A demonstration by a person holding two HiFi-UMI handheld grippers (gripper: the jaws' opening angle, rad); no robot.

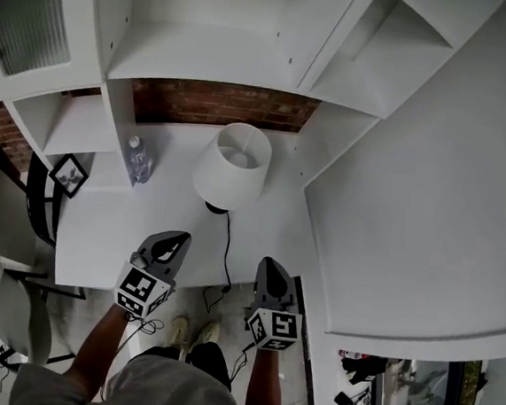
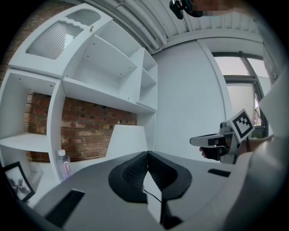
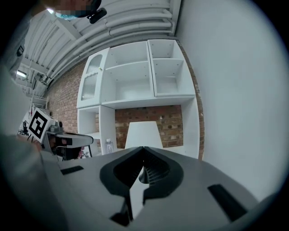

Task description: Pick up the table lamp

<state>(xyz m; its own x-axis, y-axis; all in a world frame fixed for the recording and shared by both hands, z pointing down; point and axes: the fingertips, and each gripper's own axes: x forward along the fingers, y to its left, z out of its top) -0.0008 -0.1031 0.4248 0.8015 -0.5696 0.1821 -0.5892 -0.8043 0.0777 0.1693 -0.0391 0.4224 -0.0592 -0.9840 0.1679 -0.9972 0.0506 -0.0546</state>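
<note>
The table lamp's white shade [image 1: 231, 167] stands on the white desk [image 1: 107, 237] in front of a brick wall, its dark base [image 1: 215, 208] just showing below it. A black cord [image 1: 227, 248] runs from the base over the desk's near edge. My left gripper [image 1: 178, 236] hovers over the desk's near part, short of the lamp, shut and empty. My right gripper [image 1: 268, 263] is level with it to the right of the cord, also shut and empty. The lamp shade [image 2: 127, 140] lies straight ahead beyond the left gripper [image 2: 147, 153]. Beyond the right gripper [image 3: 143, 148] I see the shade [image 3: 143, 134] as well.
A clear water bottle [image 1: 138, 158] stands left of the lamp, and a small black picture frame [image 1: 68, 175] sits on the side shelf. White shelving [image 1: 205, 55] rises behind the desk and a white wall [image 1: 431, 205] closes the right side.
</note>
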